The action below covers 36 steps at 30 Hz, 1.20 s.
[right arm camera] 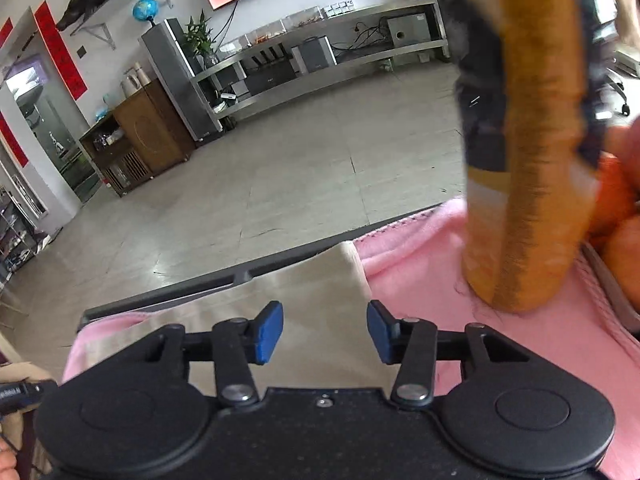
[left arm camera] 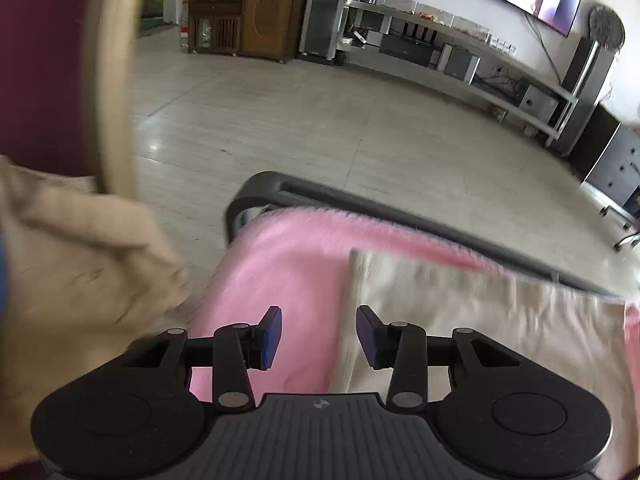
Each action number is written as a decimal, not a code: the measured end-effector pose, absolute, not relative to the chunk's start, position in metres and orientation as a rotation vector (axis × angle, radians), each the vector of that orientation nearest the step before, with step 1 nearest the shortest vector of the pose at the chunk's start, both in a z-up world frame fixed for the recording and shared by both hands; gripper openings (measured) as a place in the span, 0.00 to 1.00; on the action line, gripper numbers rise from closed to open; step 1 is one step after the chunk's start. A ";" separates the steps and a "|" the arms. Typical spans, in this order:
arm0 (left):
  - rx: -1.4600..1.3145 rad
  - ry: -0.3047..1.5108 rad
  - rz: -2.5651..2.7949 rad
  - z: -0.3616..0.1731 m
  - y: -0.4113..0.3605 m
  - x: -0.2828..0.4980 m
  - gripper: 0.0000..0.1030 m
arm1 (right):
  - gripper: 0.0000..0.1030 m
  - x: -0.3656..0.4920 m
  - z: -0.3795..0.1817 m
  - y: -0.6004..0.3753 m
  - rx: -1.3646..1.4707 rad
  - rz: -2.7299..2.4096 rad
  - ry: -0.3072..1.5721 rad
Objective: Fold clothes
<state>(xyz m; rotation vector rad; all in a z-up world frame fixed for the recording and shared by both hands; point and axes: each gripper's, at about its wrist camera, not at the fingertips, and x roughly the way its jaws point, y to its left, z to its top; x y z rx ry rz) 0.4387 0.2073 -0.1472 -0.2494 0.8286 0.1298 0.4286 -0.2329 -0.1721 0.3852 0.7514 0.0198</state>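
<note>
A beige folded garment (left arm camera: 460, 320) lies flat on a pink blanket (left arm camera: 280, 272) over a dark-framed table. It also shows in the right wrist view (right arm camera: 312, 292). My left gripper (left arm camera: 319, 336) is open and empty, hovering over the garment's left edge. My right gripper (right arm camera: 325, 330) is open and empty above the garment's right end. Another beige cloth (left arm camera: 80, 272) is bunched at the left, off the table's edge.
An orange and black plush object (right arm camera: 528, 160) stands on the pink blanket (right arm camera: 500, 340) at the right. The table's dark frame (left arm camera: 360, 196) marks the far edge. Beyond lie open tile floor (left arm camera: 320, 120), a TV stand (left arm camera: 460, 48) and a wooden cabinet (left arm camera: 248, 12).
</note>
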 end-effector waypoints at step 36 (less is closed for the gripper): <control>-0.043 0.508 0.094 -0.038 0.155 0.319 0.04 | 0.06 0.330 -0.070 -0.255 0.408 0.051 0.551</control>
